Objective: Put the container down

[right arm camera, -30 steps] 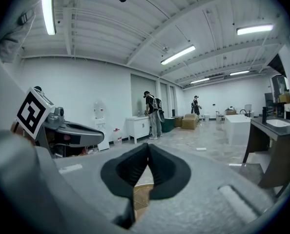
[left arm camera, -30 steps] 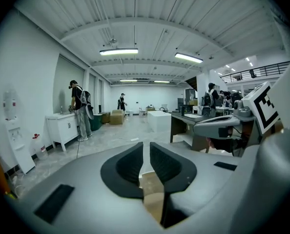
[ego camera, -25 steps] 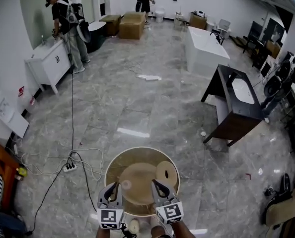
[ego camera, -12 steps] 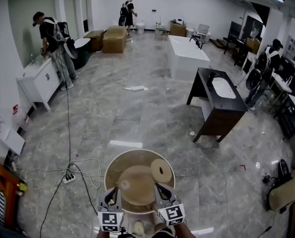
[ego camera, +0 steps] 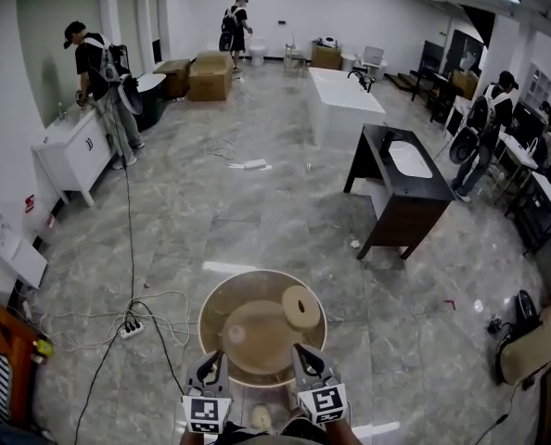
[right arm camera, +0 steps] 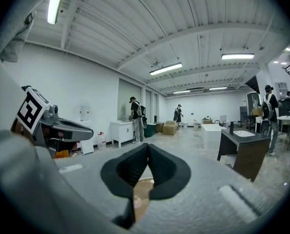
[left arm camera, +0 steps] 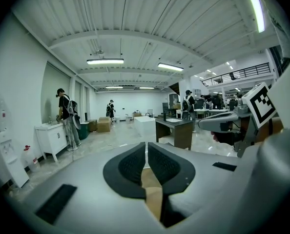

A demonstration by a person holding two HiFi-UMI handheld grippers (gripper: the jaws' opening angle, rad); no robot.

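A round tan container [ego camera: 262, 274] hangs in front of me above the grey marble floor. Inside it lie a pale disc with a small hole [ego camera: 301, 307] and a flat round base [ego camera: 255, 336]. My left gripper [ego camera: 217, 356] is shut on the near rim at the left. My right gripper [ego camera: 298, 350] is shut on the near rim at the right. In the left gripper view the jaws [left arm camera: 146, 152] press together over a tan strip of the rim [left arm camera: 153, 193]. The right gripper view shows the jaws [right arm camera: 148, 151] shut, with the tan container [right arm camera: 141, 195] below them.
A dark vanity with a white sink [ego camera: 401, 188] stands at the right, and a white bathtub [ego camera: 342, 95] behind it. A black cable and power strip [ego camera: 127, 324] lie on the floor at the left. A white cabinet [ego camera: 71, 148] with a person beside it is far left.
The head view has swung, so the room sits differently in the frame. Both grippers have stayed at the container's near rim, and the container has barely shifted between them.
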